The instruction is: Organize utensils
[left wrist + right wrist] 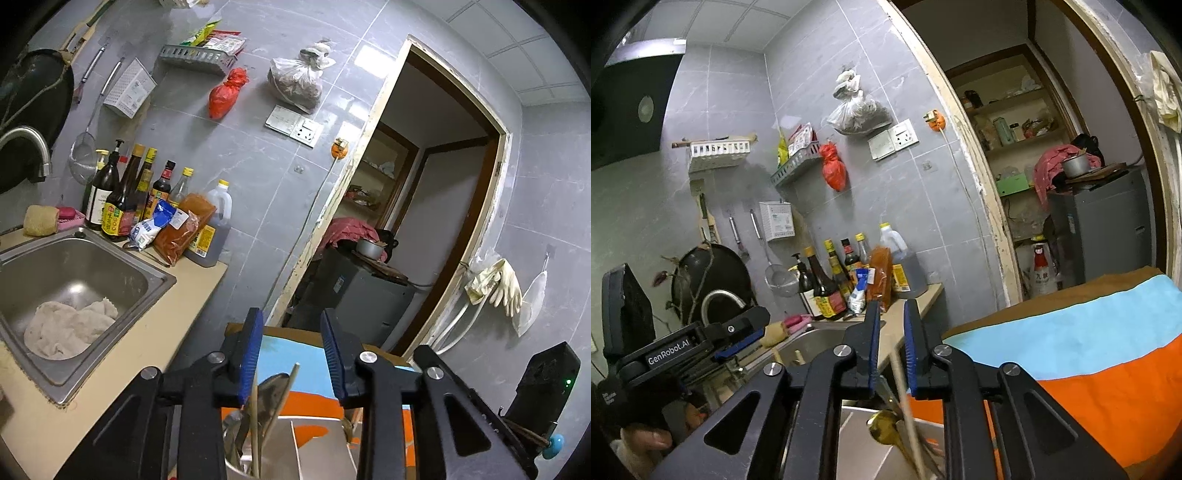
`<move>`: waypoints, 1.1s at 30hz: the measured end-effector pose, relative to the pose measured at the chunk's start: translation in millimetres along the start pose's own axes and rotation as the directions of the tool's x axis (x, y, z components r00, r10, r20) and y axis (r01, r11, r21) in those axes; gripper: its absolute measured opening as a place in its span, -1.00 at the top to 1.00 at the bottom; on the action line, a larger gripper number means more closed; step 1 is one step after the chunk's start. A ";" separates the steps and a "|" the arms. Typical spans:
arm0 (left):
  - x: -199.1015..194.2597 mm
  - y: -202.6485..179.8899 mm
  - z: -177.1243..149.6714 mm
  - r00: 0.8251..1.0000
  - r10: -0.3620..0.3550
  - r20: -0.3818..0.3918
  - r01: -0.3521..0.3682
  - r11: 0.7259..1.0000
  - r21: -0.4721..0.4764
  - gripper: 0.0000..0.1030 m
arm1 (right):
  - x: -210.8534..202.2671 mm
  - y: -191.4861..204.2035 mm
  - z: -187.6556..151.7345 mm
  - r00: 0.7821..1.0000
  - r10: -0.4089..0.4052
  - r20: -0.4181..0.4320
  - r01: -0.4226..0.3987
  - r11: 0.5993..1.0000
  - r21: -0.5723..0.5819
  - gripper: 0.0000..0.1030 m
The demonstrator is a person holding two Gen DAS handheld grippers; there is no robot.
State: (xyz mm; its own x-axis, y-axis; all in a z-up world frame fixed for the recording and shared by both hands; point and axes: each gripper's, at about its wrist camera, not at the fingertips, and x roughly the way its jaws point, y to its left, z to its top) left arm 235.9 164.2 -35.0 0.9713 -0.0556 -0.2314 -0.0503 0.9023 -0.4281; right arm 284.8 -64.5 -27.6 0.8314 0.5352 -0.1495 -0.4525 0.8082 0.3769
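While the left wrist view looks down past the left gripper (pixel 291 354), its blue-padded fingers (pixel 251 354) stand apart and grip nothing. Below them a steel utensil holder (pixel 317 446) with a dividing wall already carries a metal spoon (pixel 271 391) and a pale wooden chopstick (pixel 275 402) upright in one compartment. The steel sink (pixel 122 258) set into the beige worktop (pixel 192 295) holds only a crumpled cloth.

In the right wrist view, the right gripper (pixel 890 354) has its fingers narrowly parted, a thin pale chopstick (pixel 905 398) passing between them; whether the pads press it I cannot tell. A gold-coloured spoon (pixel 882 424) already lies beneath. Sorting looks well advanced, this chopstick perhaps the last to settle.
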 end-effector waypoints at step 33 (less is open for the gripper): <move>-154.6 -133.4 -18.1 0.997 0.042 -0.058 -0.030 0.979 0.200 -0.99 | -231.3 6.6 78.6 0.975 -0.221 0.037 0.223 0.971 -0.083 -0.81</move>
State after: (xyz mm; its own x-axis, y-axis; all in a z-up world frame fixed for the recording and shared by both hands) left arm 88.3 44.7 42.1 0.9531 -0.0421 -0.2998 -0.0320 0.9708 -0.2379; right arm 114.9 -202.3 81.3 0.9222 0.3339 -0.1950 -0.2805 0.9249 0.2567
